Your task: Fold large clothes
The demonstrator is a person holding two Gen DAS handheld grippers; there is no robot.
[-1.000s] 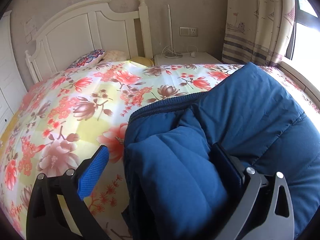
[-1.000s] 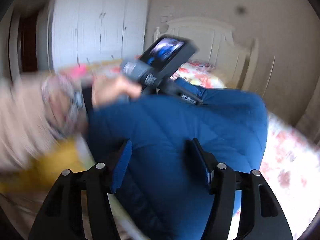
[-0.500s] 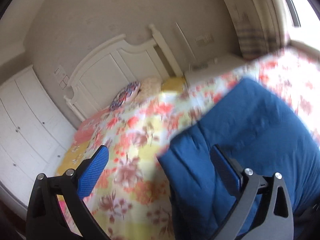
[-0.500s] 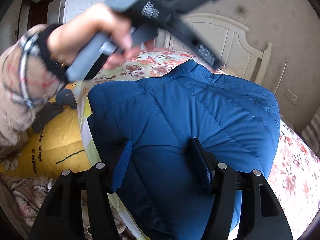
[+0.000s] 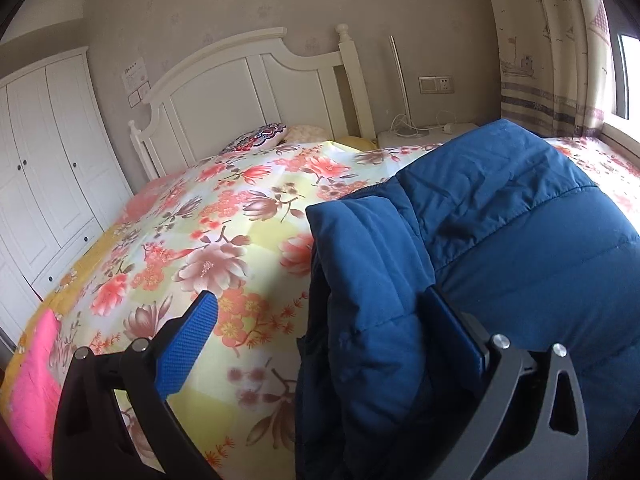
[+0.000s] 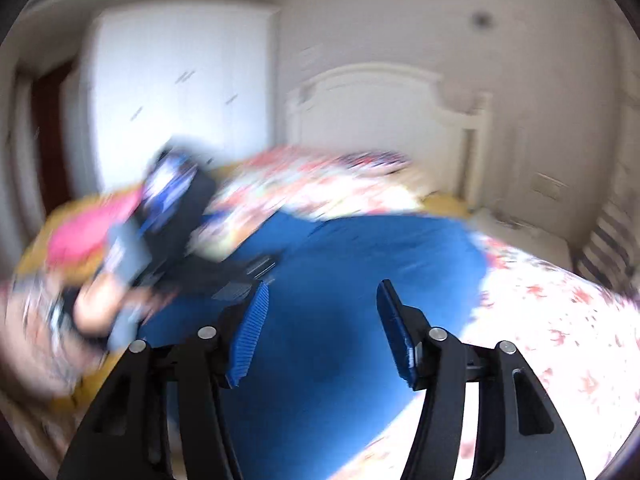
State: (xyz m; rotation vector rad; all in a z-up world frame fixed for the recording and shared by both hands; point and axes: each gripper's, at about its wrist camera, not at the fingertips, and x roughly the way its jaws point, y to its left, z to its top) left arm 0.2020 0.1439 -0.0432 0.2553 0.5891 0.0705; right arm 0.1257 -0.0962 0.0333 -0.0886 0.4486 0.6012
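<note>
The puffy navy-blue quilted jacket (image 5: pixel 500 248) lies folded on the floral bedspread (image 5: pixel 208 240), left gripper (image 5: pixel 324 332) spread wide astride its near edge, likely to tidy it, while the right gripper (image 6: pixel 320 320) hovers wide, empty, above it.

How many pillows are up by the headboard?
3 show: a patterned pillow on the left, a cream one beside it, and a yellow one peeking over the bedspread. Others may be hidden.

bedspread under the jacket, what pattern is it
The bedspread is floral: pink, red and brown blossoms on pale yellow and white. The left wrist view shows it best.
</note>
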